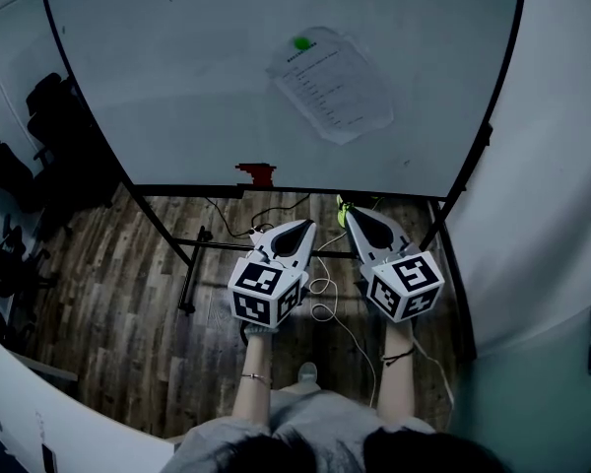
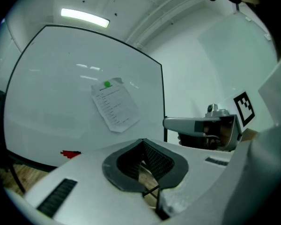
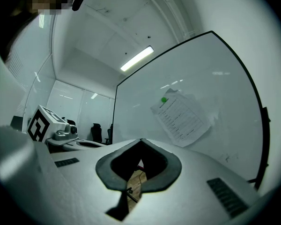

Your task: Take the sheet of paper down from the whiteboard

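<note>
i judge this the approach: my left gripper [image 1: 297, 229] and right gripper [image 1: 361, 216] are both closed on nothing, well short of the sheet of paper [image 1: 333, 85] held by a green magnet [image 1: 301, 42] on the whiteboard [image 1: 167, 87] (on a stand over wood floor [image 1: 108, 284], white walls around), so next i must reach in and part the jaws.

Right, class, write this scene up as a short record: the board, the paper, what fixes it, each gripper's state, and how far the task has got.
board: large white whiteboard on a black frame, over a wood-plank floor
paper: white printed sheet of paper, tilted, slightly crumpled, on the board
fixing: round green magnet at the sheet's top corner
left gripper: shut, empty, short of the board
right gripper: shut, empty, short of the board
task: sheet not yet touched
</note>
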Demonstrator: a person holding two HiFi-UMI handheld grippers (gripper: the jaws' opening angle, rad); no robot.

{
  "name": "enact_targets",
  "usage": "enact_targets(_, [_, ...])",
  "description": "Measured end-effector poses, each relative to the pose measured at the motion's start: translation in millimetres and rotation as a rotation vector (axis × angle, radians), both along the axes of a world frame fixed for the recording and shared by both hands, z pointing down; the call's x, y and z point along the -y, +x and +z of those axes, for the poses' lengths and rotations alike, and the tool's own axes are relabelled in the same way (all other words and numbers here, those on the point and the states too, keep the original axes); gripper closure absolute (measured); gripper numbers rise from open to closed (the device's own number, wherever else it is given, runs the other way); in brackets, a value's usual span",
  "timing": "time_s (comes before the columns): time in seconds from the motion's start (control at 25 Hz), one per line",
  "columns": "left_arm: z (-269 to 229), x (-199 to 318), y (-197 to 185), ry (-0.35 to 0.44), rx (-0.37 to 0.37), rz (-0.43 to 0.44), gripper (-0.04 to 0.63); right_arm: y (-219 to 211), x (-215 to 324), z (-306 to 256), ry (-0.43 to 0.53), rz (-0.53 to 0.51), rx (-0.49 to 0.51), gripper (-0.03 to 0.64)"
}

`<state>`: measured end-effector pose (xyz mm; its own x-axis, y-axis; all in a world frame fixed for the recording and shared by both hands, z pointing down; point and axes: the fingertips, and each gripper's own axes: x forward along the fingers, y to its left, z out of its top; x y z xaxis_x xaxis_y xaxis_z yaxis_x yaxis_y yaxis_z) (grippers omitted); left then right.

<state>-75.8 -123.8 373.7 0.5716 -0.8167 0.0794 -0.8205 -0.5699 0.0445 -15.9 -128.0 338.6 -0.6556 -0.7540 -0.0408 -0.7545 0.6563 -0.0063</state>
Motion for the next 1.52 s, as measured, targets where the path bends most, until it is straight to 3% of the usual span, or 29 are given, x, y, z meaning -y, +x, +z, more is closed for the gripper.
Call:
enact_targets(0.12, [6, 16, -5, -0.018, 0.033, -0.017, 0.591, -5, 14, 1, -0.001, -0.004, -0.003, 0.617])
enact_targets(0.64, [-15, 78, -16, -0.020, -0.046, -0.007, 0.591, 6, 72, -12, 0.015, 0.057, 0.041, 0.617])
enact_targets(1.0, [-19, 111, -17, 0.023, -0.029, -0.007, 0.591, 10, 103, -7, 0.016, 0.084, 0.046, 0.617])
enact_targets(1.52, [-39, 167, -16, 0.086, -0.027, -0.083, 0.591, 23, 168, -25, 0.041, 0.052, 0.034, 0.617])
